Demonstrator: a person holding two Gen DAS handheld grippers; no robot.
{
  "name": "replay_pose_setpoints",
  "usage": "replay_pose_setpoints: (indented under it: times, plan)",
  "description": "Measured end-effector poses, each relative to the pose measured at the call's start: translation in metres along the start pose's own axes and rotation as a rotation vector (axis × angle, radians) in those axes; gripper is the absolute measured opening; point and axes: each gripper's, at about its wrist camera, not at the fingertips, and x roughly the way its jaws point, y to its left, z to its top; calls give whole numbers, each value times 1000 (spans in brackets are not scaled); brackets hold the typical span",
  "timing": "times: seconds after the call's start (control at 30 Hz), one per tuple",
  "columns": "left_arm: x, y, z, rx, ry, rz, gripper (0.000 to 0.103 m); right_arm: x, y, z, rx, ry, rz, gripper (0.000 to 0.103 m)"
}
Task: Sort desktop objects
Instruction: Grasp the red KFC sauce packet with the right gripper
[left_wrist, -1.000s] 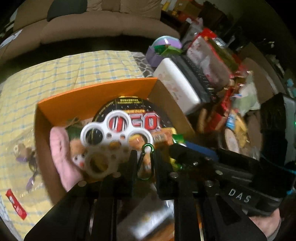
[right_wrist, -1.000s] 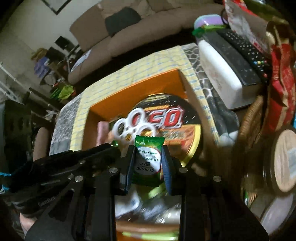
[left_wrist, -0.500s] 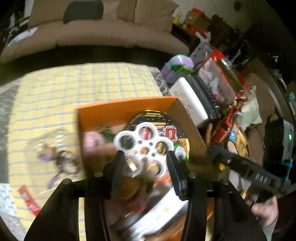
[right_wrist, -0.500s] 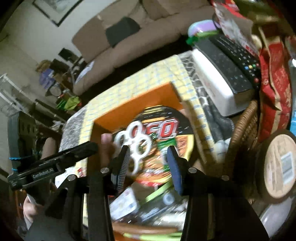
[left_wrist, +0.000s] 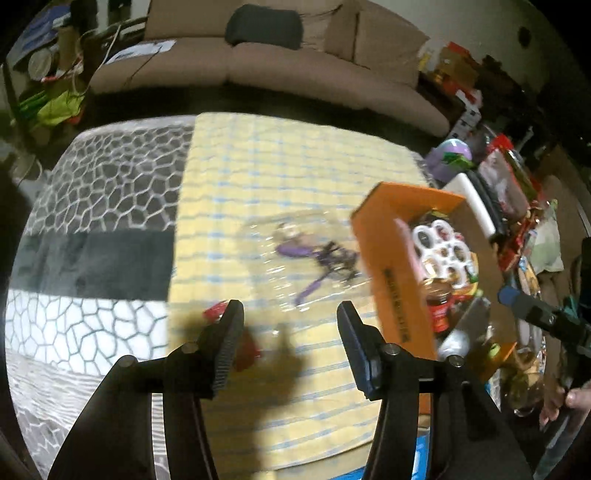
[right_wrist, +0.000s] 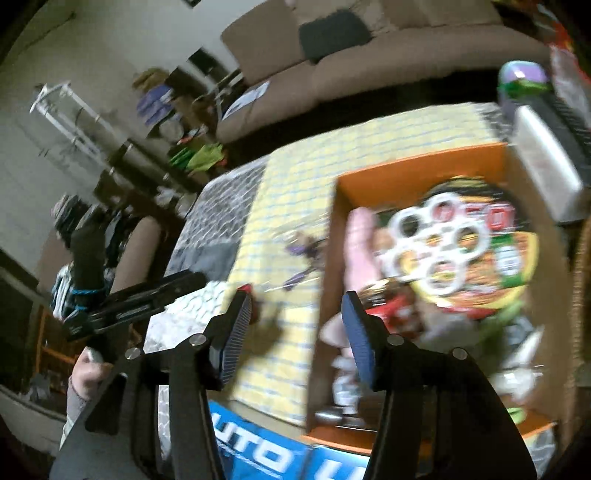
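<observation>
Now both tongs, left (left_wrist: 290, 325) and right (right_wrist: 297, 314), gape empty (level) beside the orange box (left_wrist: 391, 266).

The left hand-held gripper (left_wrist: 290, 317) hangs with its jaws spread wide and nothing between them, above a yellow checked cloth (left_wrist: 280, 177). A clear packet with a purple toy (left_wrist: 314, 254) lies on the cloth, just beside the orange box (left_wrist: 391, 280). A white ring holder (left_wrist: 443, 251) rests on the box's contents. A red wrapper (left_wrist: 243, 350) lies near the left finger.

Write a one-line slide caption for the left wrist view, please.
Open left gripper above yellow checked cloth, orange box to the right.
</observation>
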Motion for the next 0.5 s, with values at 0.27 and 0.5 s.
replay_pose_setpoints:
  times: [0.27,0.5]
  plan:
    - [36,39,-9,-46,45,-68,54,70,30,5,-29,68,-40,49]
    - [61,86,-33,-170,61,-145,55,145,67,-18,-166,200,-56,49]
